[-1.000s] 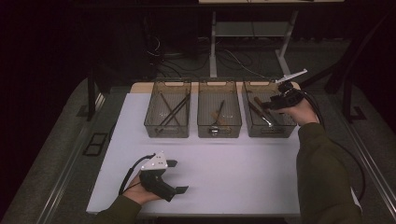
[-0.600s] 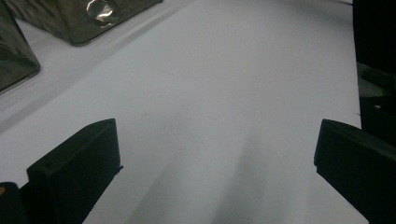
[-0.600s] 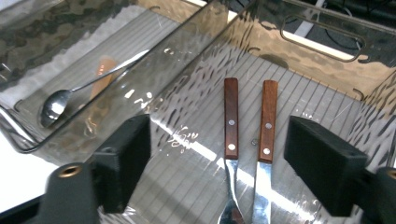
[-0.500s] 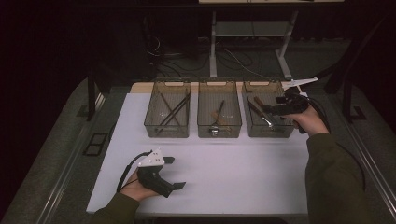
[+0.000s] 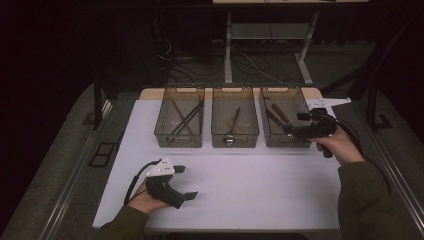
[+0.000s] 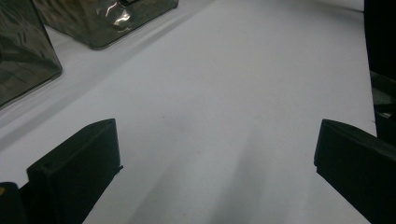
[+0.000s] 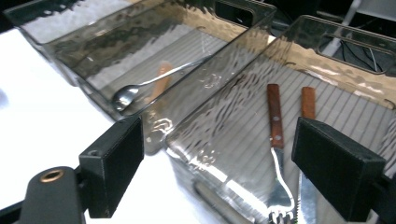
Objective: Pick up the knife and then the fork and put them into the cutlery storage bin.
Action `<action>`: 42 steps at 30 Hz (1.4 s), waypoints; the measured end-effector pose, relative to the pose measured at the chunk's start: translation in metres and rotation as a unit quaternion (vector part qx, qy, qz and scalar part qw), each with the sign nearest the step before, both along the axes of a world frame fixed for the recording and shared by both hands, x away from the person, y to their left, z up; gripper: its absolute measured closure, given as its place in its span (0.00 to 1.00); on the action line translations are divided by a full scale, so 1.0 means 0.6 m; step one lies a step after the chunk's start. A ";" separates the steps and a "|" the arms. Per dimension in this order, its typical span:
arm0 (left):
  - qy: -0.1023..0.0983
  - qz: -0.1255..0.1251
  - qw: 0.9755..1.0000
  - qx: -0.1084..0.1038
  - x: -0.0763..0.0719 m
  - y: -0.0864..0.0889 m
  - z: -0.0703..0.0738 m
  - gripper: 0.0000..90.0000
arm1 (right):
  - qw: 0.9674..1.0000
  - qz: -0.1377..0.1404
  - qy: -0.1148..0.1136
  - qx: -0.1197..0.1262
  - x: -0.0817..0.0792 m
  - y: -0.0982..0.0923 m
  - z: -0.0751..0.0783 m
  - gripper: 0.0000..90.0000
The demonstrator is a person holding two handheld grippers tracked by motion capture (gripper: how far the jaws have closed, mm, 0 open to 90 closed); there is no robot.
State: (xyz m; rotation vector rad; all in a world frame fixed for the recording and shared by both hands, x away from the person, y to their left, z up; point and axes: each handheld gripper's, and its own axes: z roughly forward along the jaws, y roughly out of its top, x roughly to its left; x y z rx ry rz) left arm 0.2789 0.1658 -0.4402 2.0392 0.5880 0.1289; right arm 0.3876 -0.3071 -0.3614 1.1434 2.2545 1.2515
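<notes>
1. Three smoky plastic bins stand in a row at the far side of the white table (image 5: 240, 175).
2. The right gripper (image 5: 292, 131) hangs at the near right corner of the right-hand bin (image 5: 284, 122). Its jaws have just been opening and now stand wide apart, with nothing between them.
3. In the right gripper view, a fork (image 7: 276, 154) with a wooden handle lies in that bin, and a knife (image 7: 306, 140) with a similar handle lies just beside it. Both are loose on the ribbed floor.
4. The middle bin (image 5: 235, 122) holds a spoon (image 7: 154, 86).
5. The left bin (image 5: 180, 122) holds some dark sticks; I cannot tell what they are.
6. The left gripper (image 5: 184, 182) rests low at the near side of the table, jaws wide apart and empty, well away from the bins.
</notes>
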 end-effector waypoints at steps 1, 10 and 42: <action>0.000 0.000 1.000 0.000 0.000 0.000 0.000 0.00 | 1.000 0.002 -0.003 -0.002 -0.006 0.000 -0.002 0.18; 0.001 -0.002 1.000 0.008 -0.001 -0.001 0.000 0.00 | 0.999 0.023 -0.019 -0.015 -0.058 0.009 -0.023 0.18; 0.002 0.004 1.000 0.007 -0.005 -0.001 -0.001 0.00 | 0.998 0.066 0.011 -0.001 -0.189 0.035 -0.138 0.18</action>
